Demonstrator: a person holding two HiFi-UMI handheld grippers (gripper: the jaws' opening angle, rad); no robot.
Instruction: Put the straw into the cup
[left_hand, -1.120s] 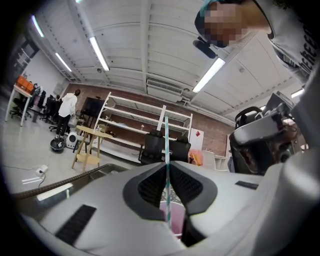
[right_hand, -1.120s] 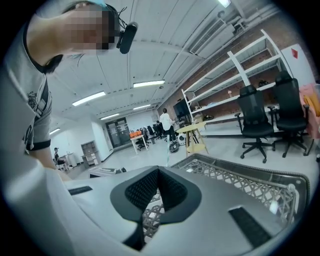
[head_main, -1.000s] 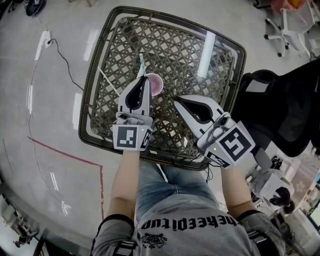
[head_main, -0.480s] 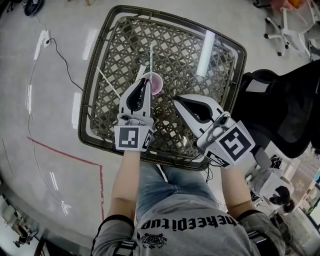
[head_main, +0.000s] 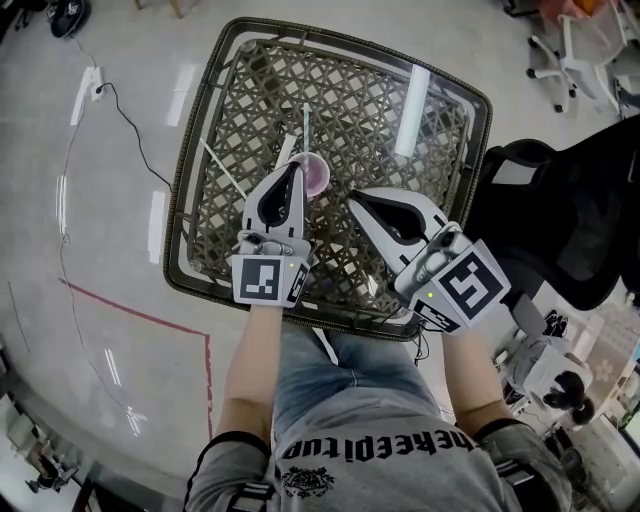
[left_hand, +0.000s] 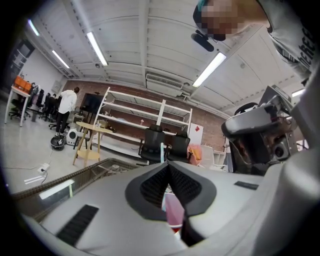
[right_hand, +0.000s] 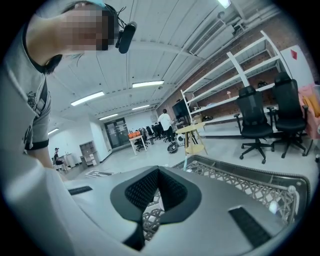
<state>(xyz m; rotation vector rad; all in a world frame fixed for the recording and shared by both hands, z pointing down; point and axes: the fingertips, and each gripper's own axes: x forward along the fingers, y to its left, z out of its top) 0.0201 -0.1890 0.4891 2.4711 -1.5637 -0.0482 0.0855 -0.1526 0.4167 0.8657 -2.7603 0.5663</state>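
A small pink cup (head_main: 314, 176) stands on the wicker table (head_main: 183, 190) near its middle. My left gripper (head_main: 297, 169) is shut on a pale blue straw (head_main: 305, 125), right at the cup's left rim. The straw rises upright above the closed jaws in the left gripper view, straw (left_hand: 162, 151), with the cup (left_hand: 173, 214) showing pink just below them. I cannot tell whether the straw's lower end is inside the cup. My right gripper (head_main: 353, 199) hovers shut and empty to the right of the cup, jaws (right_hand: 158, 171) closed over the wicker.
A thin white stick (head_main: 216, 160) lies on the table left of the cup. A black office chair (head_main: 560, 215) stands close on the right. A cable (head_main: 112, 100) and a red tape line (head_main: 140, 315) run across the floor on the left.
The left gripper has shifted a little right toward the cup, and the straw has swung from a short tilted stub to a longer upright line over the cup's rim. The right gripper has held still.
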